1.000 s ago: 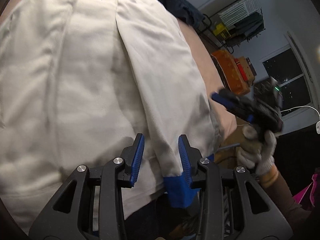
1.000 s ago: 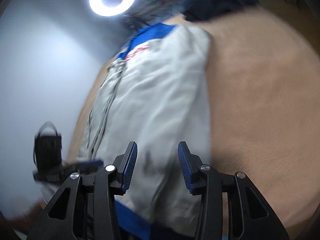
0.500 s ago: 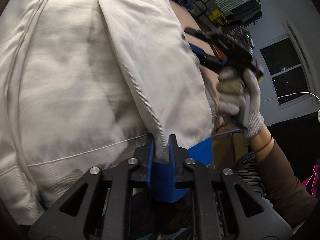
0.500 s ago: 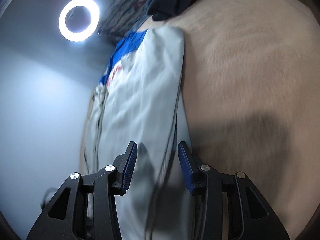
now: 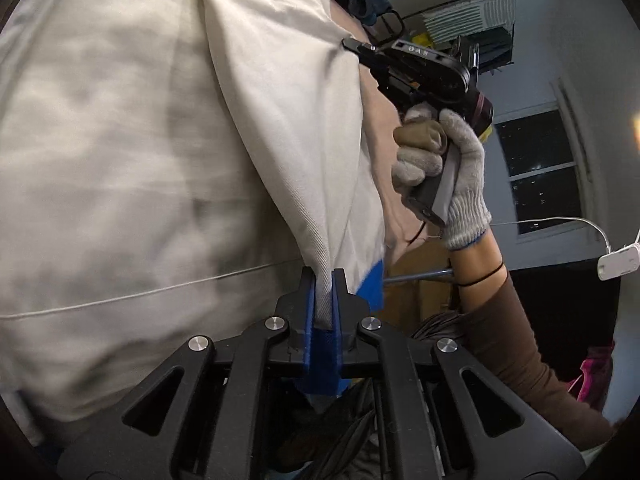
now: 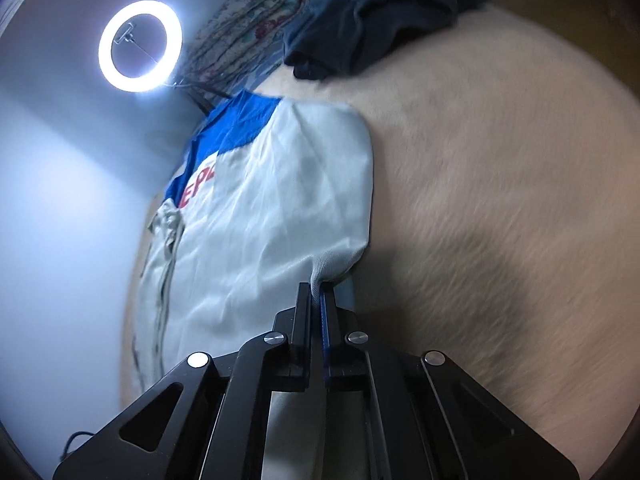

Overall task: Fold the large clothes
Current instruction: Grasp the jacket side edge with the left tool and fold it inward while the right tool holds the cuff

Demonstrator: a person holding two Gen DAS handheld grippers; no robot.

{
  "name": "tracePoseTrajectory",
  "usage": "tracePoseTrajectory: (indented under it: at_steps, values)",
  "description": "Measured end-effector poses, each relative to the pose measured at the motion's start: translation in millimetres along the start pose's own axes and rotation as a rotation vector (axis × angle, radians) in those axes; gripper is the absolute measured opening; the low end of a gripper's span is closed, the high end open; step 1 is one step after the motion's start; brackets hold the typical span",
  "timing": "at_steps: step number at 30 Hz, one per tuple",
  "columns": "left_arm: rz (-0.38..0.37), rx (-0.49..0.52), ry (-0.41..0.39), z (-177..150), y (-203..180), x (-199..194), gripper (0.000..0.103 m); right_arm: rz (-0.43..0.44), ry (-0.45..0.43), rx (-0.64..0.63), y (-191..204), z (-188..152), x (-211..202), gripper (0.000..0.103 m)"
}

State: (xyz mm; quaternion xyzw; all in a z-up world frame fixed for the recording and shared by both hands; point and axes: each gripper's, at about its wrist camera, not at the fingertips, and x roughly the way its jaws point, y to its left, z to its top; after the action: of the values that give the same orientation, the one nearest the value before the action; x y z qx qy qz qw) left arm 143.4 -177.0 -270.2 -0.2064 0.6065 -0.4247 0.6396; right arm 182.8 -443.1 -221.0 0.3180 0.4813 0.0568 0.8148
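Lying on a tan fleecy bed cover (image 6: 500, 200), the white jacket (image 6: 272, 208) is now caught at its near hem by both grippers, which a second ago hung over it with the jaws apart. The left gripper (image 5: 323, 292) has just been closing and now clenches a pinch of white cloth where the blue hem band (image 5: 370, 290) begins; a ridge of fabric rises from that pinch up across the garment. The right gripper (image 6: 316, 300) has also just been closing, later than the left, and its jaws now bite the ribbed corner at the jacket's right edge, with cloth between the pads. With two hem points held, the next stage is probably lifting the lower edge and carrying it toward the collar, though that is only a guess.

The jacket is pale, smooth and thin-looking, with a zip line running along the front, a blue yoke (image 6: 236, 128) at the far end and red lettering (image 6: 200, 184) partly shown below it. It looks already narrowed into a long strip.

Past the collar a dark garment (image 6: 376, 40) lies heaped on the cover. A ring light (image 6: 140, 46) glows on the wall. In the left view, a gloved hand (image 5: 444, 168) grips the right tool's handle.
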Motion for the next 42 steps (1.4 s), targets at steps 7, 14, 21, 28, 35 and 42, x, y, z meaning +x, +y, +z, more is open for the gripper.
tracePoseTrajectory:
  at_steps: [7, 14, 21, 28, 35, 42]
  values:
    - [0.058, 0.025, 0.020, -6, 9, 12, 0.005, 0.021, 0.025, -0.006, -4, 12, -4, 0.008]
    - [0.083, 0.048, 0.026, -14, 13, 12, 0.005, 0.124, 0.110, 0.052, -23, -25, -29, 0.010]
    - [0.048, 0.021, 0.031, -2, 18, 20, 0.005, 0.179, 0.278, -0.001, -21, -101, -49, 0.010]
    - [0.056, 0.023, 0.018, -1, 17, 14, 0.005, 0.149, 0.274, -0.055, -8, -122, -51, 0.002]
    - [0.090, 0.079, 0.018, -6, 11, 15, 0.005, -0.013, 0.172, -0.121, -8, -103, -71, 0.000]
    - [0.095, 0.090, 0.021, -6, 15, 12, 0.005, 0.159, 0.160, 0.048, -38, -99, -72, 0.005]
